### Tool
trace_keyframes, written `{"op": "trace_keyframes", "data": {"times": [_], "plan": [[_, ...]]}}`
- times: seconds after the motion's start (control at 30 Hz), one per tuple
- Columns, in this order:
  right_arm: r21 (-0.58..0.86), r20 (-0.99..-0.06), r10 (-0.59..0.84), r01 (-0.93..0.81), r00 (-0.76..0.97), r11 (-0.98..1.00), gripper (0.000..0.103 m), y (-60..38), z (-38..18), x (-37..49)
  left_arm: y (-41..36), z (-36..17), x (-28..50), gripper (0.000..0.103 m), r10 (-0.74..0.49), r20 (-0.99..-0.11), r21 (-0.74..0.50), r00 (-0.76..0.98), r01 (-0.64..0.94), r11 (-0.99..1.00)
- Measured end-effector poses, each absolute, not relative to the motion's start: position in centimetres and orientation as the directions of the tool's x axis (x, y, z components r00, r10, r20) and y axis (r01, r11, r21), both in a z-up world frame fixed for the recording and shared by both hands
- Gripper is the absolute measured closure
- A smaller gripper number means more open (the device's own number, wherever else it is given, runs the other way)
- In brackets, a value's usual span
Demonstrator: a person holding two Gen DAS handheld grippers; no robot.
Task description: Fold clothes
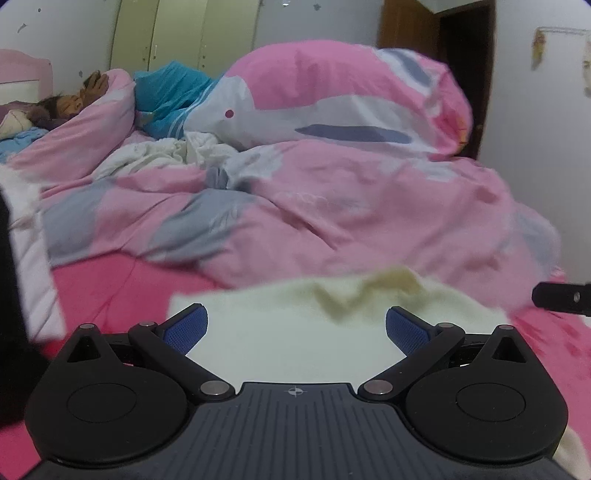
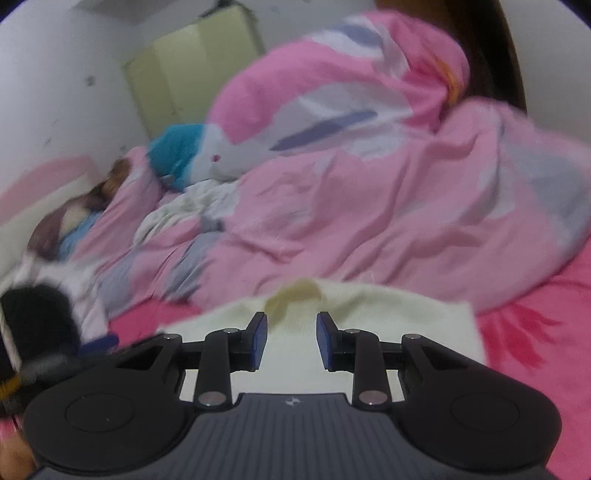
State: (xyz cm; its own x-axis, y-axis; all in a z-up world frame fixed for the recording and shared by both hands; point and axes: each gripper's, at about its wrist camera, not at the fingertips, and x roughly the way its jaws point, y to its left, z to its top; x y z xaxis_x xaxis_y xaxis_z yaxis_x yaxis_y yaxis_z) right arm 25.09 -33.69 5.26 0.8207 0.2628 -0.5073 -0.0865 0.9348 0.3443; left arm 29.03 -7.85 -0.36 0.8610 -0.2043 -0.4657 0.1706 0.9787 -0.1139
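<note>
A cream knitted garment with a yellowish collar lies flat on the pink-red bed sheet. My left gripper is wide open and empty above the garment's near part. In the right wrist view the same garment lies under my right gripper, which is open with a narrower gap and holds nothing. The collar sits just beyond its blue pads. A dark part of the other gripper shows at the right edge of the left wrist view.
A crumpled pink quilt with grey and white patches is heaped behind the garment. A person lies under it at the far left near the headboard. A teal cloth and white cloth lie on the quilt. Pale green wardrobe behind.
</note>
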Motion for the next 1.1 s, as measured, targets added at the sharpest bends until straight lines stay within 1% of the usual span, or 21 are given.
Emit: {"op": "trace_keyframes", "data": {"times": [0.17, 0.3, 0.33, 0.4, 0.5, 0.57, 0.7, 0.8, 0.87, 0.93, 1.03, 1.07, 1.1], "plan": [[0.306, -0.542, 0.216, -0.049, 0.812, 0.951, 0.074, -33.3, 2.5, 35.0, -8.9, -3.1, 36.2, 0.000, -0.192, -0.508, -0.145, 0.840, 0.137, 0.980], [0.285, -0.579, 0.213, -0.049, 0.787, 0.957, 0.076, -32.4, 0.2, 40.1, -10.1, -5.3, 38.7, 0.000, -0.199, -0.531, -0.118, 0.824, 0.160, 0.980], [0.270, -0.594, 0.227, -0.074, 0.772, 0.960, 0.078, -32.0, -0.5, 40.7, -10.2, -5.7, 38.7, 0.000, -0.202, -0.534, -0.107, 0.821, 0.172, 0.979], [0.214, -0.604, 0.239, -0.133, 0.760, 0.968, 0.078, -31.1, -1.2, 40.3, -10.3, -6.4, 38.4, 0.000, -0.210, -0.541, -0.082, 0.814, 0.197, 0.977], [0.051, -0.601, 0.219, -0.237, 0.769, 0.970, 0.078, -29.4, -1.9, 38.1, -10.2, -6.8, 38.3, 0.000, -0.224, -0.548, -0.077, 0.806, 0.218, 0.973], [-0.028, -0.603, 0.199, -0.270, 0.773, 0.962, 0.078, -28.5, -2.5, 37.2, -10.1, -6.9, 38.8, 0.000, -0.215, -0.562, -0.079, 0.798, 0.206, 0.975], [-0.098, -0.606, 0.163, -0.276, 0.779, 0.956, 0.078, -27.9, -3.6, 37.6, -9.7, -7.5, 39.8, 0.000, -0.189, -0.594, -0.080, 0.782, 0.177, 0.981], [-0.146, -0.609, 0.139, -0.282, 0.781, 0.948, 0.078, -27.5, -4.7, 38.6, -9.6, -7.6, 39.9, 0.000, -0.186, -0.598, -0.084, 0.779, 0.171, 0.982], [-0.154, -0.612, 0.131, -0.280, 0.780, 0.947, 0.078, -27.4, -4.8, 38.8, -9.8, -7.2, 39.5, 0.000, -0.182, -0.583, -0.070, 0.792, 0.174, 0.982], [-0.145, -0.599, 0.141, -0.280, 0.788, 0.949, 0.078, -27.6, -3.9, 38.2, -9.9, -6.5, 38.7, 0.000, -0.197, -0.540, -0.056, 0.818, 0.199, 0.978], [-0.074, -0.562, 0.208, -0.299, 0.800, 0.951, 0.078, -28.3, -2.4, 37.0, -11.0, -5.8, 37.9, 0.000, -0.231, -0.500, -0.012, 0.834, 0.260, 0.965], [-0.043, -0.552, 0.237, -0.312, 0.800, 0.949, 0.078, -28.5, -1.9, 36.7, -11.6, -6.0, 38.0, 0.000, -0.230, -0.509, 0.012, 0.830, 0.274, 0.962], [-0.028, -0.569, 0.242, -0.313, 0.786, 0.949, 0.078, -28.5, -2.4, 37.2, -12.2, -6.1, 38.2, 0.000, -0.227, -0.520, 0.038, 0.823, 0.287, 0.957]]}}
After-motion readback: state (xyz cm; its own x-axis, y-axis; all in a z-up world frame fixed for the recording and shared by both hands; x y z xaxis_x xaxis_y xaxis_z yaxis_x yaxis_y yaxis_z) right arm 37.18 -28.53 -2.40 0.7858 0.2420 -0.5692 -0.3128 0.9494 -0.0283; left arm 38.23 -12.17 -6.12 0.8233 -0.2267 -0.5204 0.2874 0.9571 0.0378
